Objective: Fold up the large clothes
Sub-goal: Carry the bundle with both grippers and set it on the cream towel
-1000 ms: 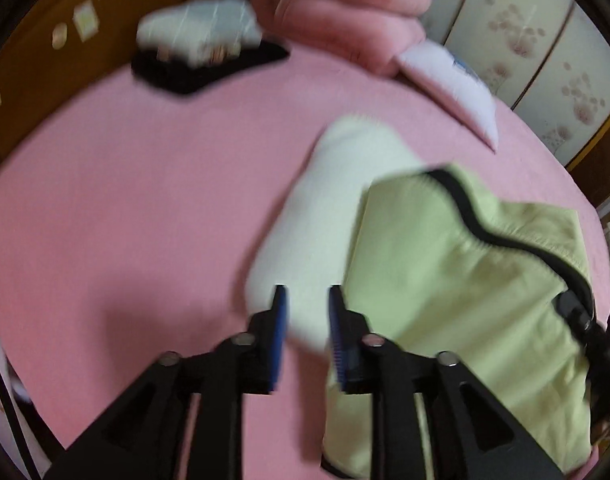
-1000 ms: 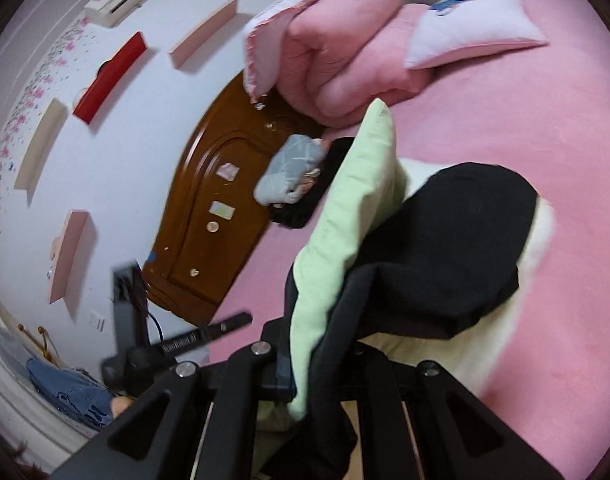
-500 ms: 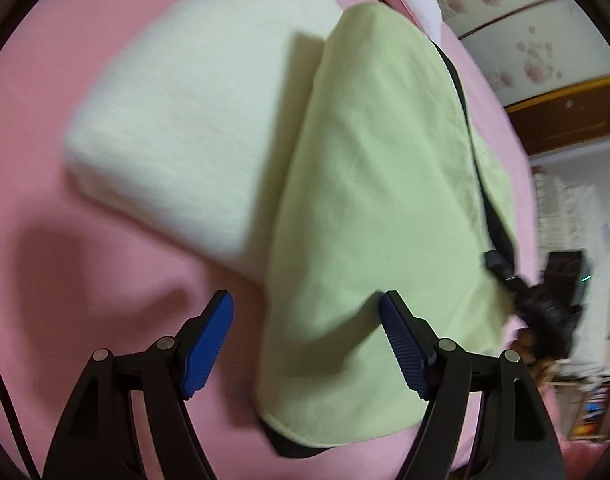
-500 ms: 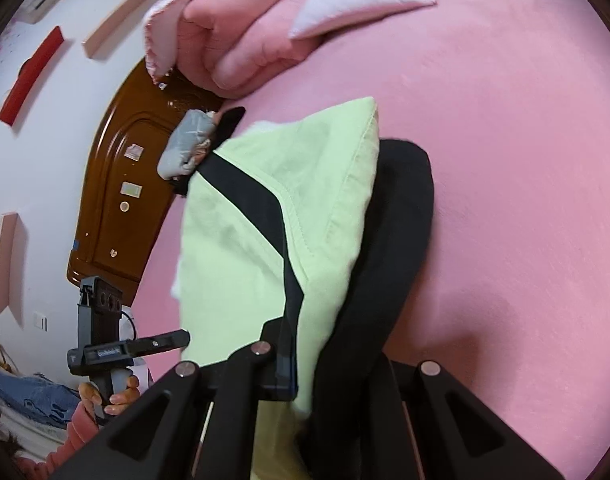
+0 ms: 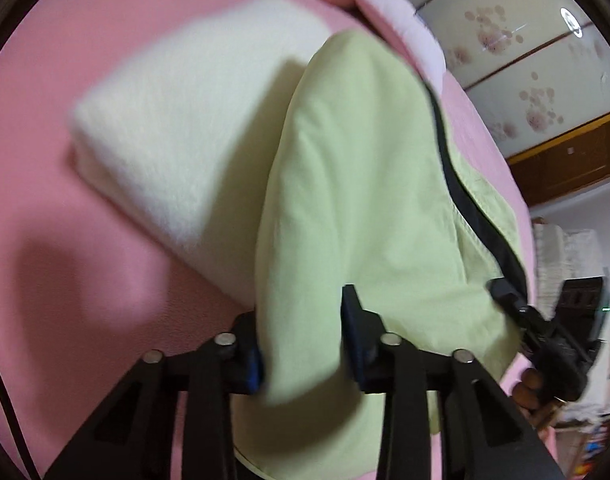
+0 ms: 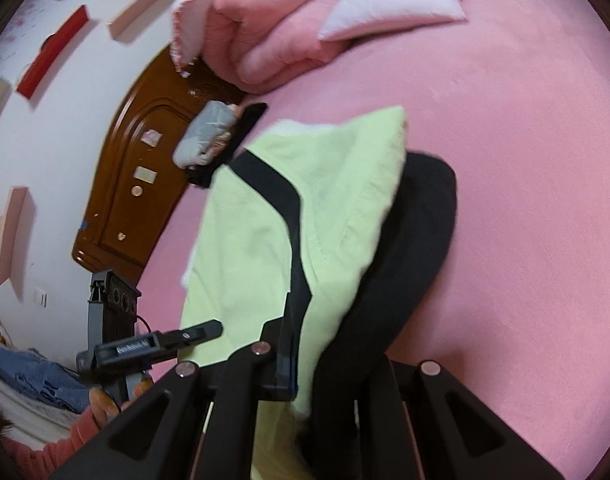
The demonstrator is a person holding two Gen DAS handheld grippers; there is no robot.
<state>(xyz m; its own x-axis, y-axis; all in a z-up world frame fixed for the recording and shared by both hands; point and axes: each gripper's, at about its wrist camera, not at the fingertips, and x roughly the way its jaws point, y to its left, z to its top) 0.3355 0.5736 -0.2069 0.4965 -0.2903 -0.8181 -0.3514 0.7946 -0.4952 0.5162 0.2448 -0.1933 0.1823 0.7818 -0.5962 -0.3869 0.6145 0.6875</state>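
The left hand-held gripper (image 5: 301,336), open a moment ago, now pinches the green garment (image 5: 357,184) beside the right hand-held gripper (image 6: 329,356), which also grips it, readying another fold.

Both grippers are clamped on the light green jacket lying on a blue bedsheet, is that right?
Not quite: the bedsheet is pink, not blue, as the right wrist view shows. The rest holds: the left gripper and the right gripper are both clamped on the light green jacket lying on it.

No legible text (blurred throughout)
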